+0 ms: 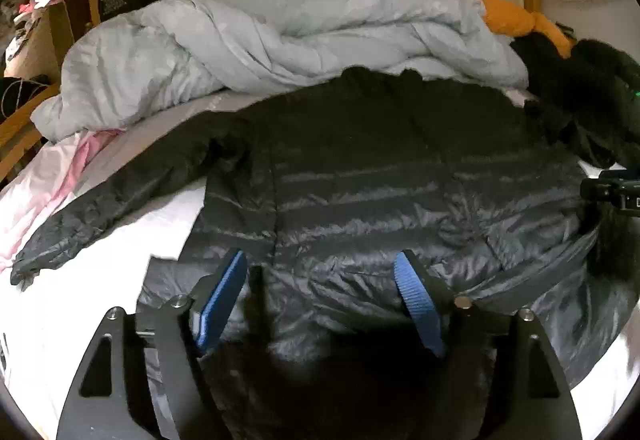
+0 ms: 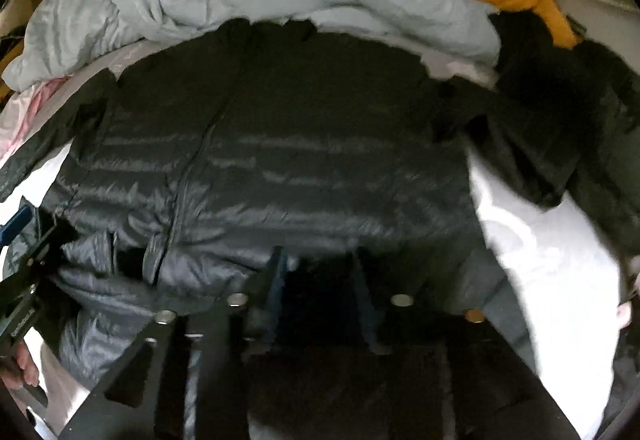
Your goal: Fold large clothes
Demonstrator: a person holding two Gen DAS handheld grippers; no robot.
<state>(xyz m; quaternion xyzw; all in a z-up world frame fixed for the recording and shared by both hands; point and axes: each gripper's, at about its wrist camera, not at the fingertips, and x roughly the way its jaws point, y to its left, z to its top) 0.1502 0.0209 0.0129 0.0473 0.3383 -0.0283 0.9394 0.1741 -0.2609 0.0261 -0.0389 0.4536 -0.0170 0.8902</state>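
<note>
A dark grey quilted puffer jacket (image 1: 360,180) lies spread front-up on the bed, collar toward the far side, zip running down its middle. One sleeve (image 1: 80,224) stretches to the left, the other sleeve (image 2: 536,160) to the right. My left gripper (image 1: 320,256) hangs over the jacket's near hem, its blue pads (image 1: 224,296) wide apart and off the fabric. My right gripper (image 2: 319,252) stands over the hem too, jaws parted, with only shadowed fabric below the gap. Each gripper also shows at the edge of the other view, the left gripper (image 2: 24,240) blurred.
A crumpled pale blue duvet (image 1: 260,40) is heaped behind the jacket. An orange cloth (image 1: 516,20) and dark fuzzy clothing (image 1: 580,80) lie at the far right. Pink fabric (image 1: 60,168) sits at the left on the white sheet (image 2: 540,260). A wooden bed frame (image 1: 24,128) borders the left.
</note>
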